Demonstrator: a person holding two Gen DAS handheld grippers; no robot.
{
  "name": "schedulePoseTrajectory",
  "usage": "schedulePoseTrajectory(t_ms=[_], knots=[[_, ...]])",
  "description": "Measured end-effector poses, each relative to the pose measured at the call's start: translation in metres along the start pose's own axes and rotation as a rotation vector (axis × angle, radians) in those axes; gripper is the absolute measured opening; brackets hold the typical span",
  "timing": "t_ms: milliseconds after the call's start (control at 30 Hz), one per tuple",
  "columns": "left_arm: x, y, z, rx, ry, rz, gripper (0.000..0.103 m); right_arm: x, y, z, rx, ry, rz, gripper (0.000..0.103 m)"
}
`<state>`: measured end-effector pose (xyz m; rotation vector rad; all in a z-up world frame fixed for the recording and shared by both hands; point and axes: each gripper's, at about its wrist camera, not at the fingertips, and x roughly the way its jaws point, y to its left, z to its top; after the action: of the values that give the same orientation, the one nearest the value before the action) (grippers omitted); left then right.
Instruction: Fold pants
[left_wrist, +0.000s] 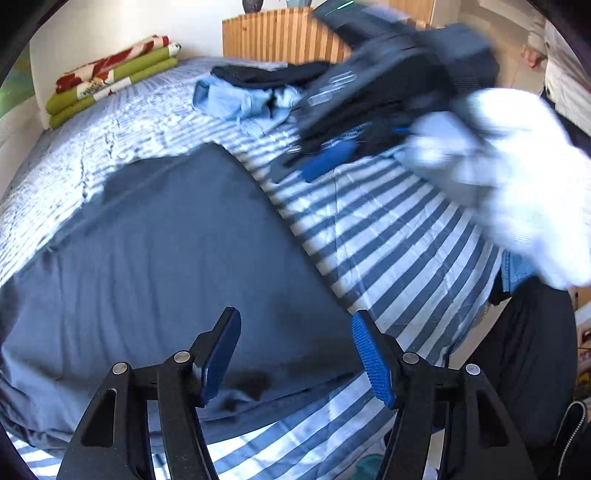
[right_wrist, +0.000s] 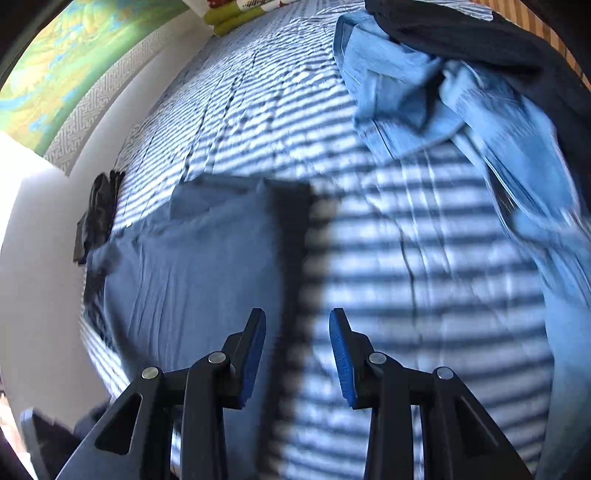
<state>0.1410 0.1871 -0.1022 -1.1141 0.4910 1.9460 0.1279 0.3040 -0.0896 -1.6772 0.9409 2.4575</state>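
The bed (left_wrist: 388, 229), under a striped cover, carries the grey-blue pants (left_wrist: 159, 266), spread fairly flat near its front edge with a few soft wrinkles. A loose pile of other clothes (left_wrist: 258, 92) lies farther back. The pants look light, limp and thin, likely to sag and slide; a hem or corner edge seems the best hold. The left gripper (left_wrist: 295, 354) hangs spread and empty over the pants. The right gripper (right_wrist: 297, 354) is parted, holding nothing, above their edge.
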Motion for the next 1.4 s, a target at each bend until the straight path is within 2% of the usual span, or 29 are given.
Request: schedulePoseTrajectory(t_ms=[100, 233, 300, 367, 467, 633, 767, 867, 900, 933, 967, 1000, 1100, 1200, 1267, 1367, 1400], knots=[[0.011, -0.01, -0.008, 0.015, 0.033, -0.013, 0.067, -0.01, -0.005, -0.03, -0.001, 0.024, 0.007, 0.033], [0.028, -0.021, -0.012, 0.03, 0.05, 0.027, 0.078, -0.006, -0.001, -0.038, -0.006, 0.041, 0.027, 0.033], [0.035, -0.022, -0.011, 0.026, 0.037, 0.036, 0.078, -0.001, 0.002, -0.035, -0.015, 0.045, 0.032, 0.033], [0.035, -0.018, -0.011, 0.022, 0.03, 0.042, 0.07, 0.01, 0.007, -0.032, -0.019, 0.075, 0.059, 0.033], [0.029, -0.004, -0.013, -0.024, 0.021, -0.006, 0.064, 0.019, 0.012, -0.034, -0.027, 0.112, 0.102, 0.033], [0.006, 0.014, -0.023, -0.081, -0.007, -0.043, 0.064, 0.024, 0.017, -0.056, -0.013, 0.152, 0.157, 0.033], [-0.007, 0.017, -0.031, -0.071, -0.013, -0.015, 0.065, 0.029, 0.021, -0.078, -0.008, 0.19, 0.179, 0.033], [-0.009, 0.015, -0.032, -0.044, -0.025, 0.017, 0.07, 0.035, 0.025, -0.086, -0.004, 0.204, 0.195, 0.033], [-0.008, 0.015, -0.032, -0.042, -0.024, 0.019, 0.071, 0.035, 0.025, -0.086, -0.004, 0.2, 0.198, 0.031], [-0.007, 0.014, -0.031, -0.039, -0.021, 0.018, 0.071, 0.035, 0.026, -0.085, 0.0, 0.197, 0.21, 0.018], [-0.008, 0.012, -0.031, -0.034, -0.023, 0.018, 0.071, 0.034, 0.025, -0.084, 0.009, 0.201, 0.219, 0.01], [-0.007, 0.01, -0.03, -0.023, -0.024, 0.014, 0.072, 0.034, 0.025, -0.083, 0.025, 0.204, 0.234, 0.006], [-0.004, -0.001, -0.027, 0.021, -0.029, 0.035, 0.079, 0.029, 0.029, -0.077, 0.031, 0.194, 0.256, 0.004], [0.011, -0.008, -0.019, 0.057, -0.022, 0.055, 0.079, 0.025, 0.032, -0.074, 0.032, 0.19, 0.265, 0.004], [0.022, -0.007, -0.017, 0.045, 0.001, 0.047, 0.079, 0.024, 0.033, -0.074, 0.029, 0.19, 0.262, 0.004], [0.03, -0.006, -0.013, 0.027, 0.023, 0.066, 0.071, 0.027, 0.031, -0.074, 0.043, 0.199, 0.259, 0.004], [0.029, -0.006, -0.011, 0.02, 0.024, 0.057, 0.059, 0.027, 0.03, -0.074, 0.039, 0.197, 0.248, 0.004]])
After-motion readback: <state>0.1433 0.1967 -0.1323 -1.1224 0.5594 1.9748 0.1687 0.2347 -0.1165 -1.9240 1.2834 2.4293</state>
